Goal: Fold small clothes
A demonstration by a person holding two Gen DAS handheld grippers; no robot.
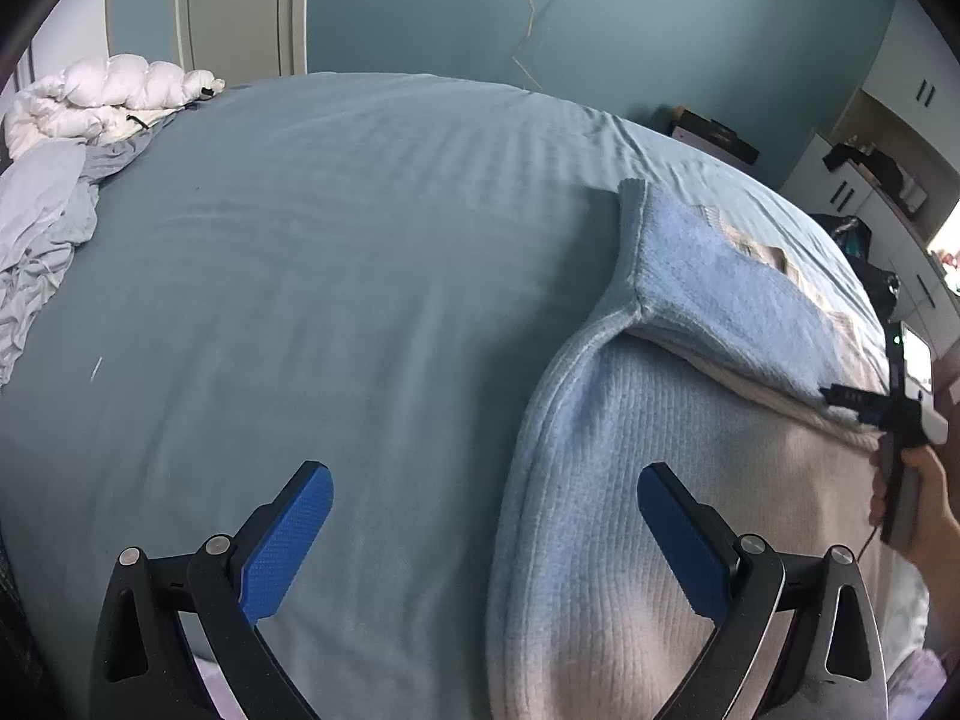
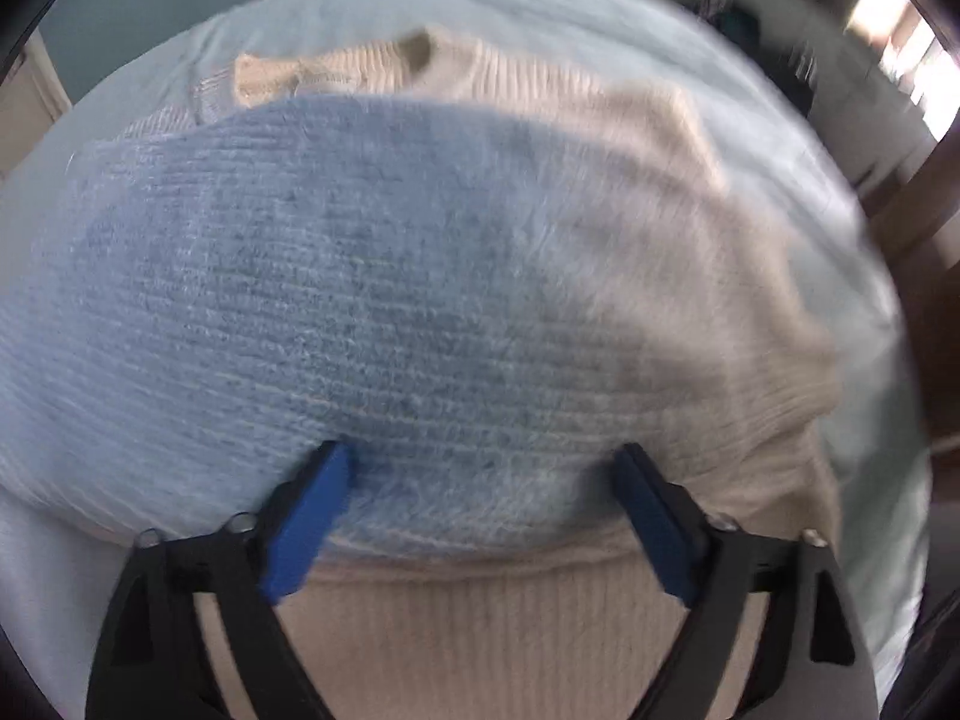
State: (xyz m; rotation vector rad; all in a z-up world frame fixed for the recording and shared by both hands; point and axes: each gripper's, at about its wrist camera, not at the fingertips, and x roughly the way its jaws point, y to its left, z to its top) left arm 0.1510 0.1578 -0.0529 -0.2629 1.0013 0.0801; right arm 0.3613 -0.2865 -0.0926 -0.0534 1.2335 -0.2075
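Note:
A knit sweater, light blue fading to cream [image 1: 654, 438], lies on the bed with a blue part folded over it. My left gripper [image 1: 486, 480] is open and empty, just above the sweater's left edge; its right finger [image 1: 684, 534] is over the knit and its left finger [image 1: 288, 534] over the sheet. My right gripper [image 2: 480, 468] is open, jaws wide, at the near edge of the folded blue part [image 2: 336, 300], with cream knit [image 2: 450, 630] below. The right gripper also shows in the left wrist view [image 1: 900, 420], held in a hand.
The bed has a teal sheet [image 1: 300, 252]. A white duvet [image 1: 108, 96] and crumpled grey cloth [image 1: 42, 228] lie at its far left. White cabinets and dark clutter [image 1: 870, 180] stand beyond the bed's right side.

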